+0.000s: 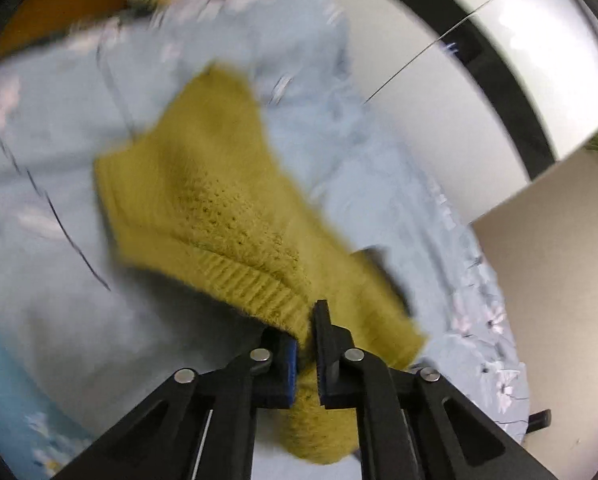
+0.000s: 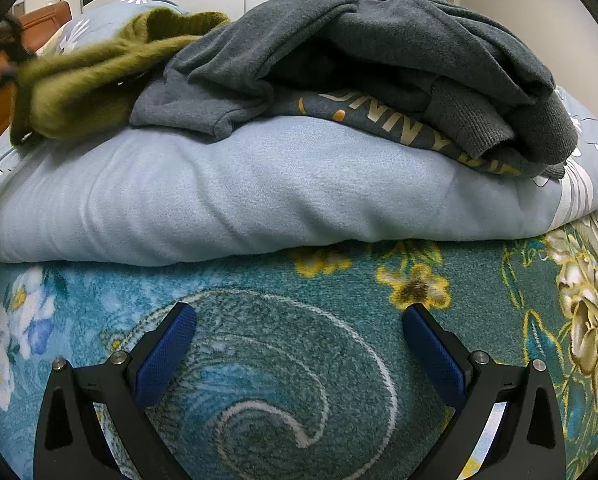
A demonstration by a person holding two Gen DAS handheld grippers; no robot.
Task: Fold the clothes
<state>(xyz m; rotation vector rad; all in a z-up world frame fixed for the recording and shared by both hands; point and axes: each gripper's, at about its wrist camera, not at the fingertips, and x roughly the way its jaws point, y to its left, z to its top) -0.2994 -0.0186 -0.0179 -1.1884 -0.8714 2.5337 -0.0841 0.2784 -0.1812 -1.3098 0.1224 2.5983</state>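
Left hand-held gripper clamped on blurred yellow-green knit, lower end hidden.

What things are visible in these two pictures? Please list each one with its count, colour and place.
Knitted sweater: one, mustard-yellow, on the quilt, clamped by the left gripper.
Fleece sweatshirt: one, dark grey with pale lettering, crumpled on the quilt.
Padded quilt: one, pale blue, under both garments.
Floral blanket: one, teal, below the quilt.
Left gripper: black, blue pads, shut on the sweater.
Right gripper: black, blue pads, open over the blanket.
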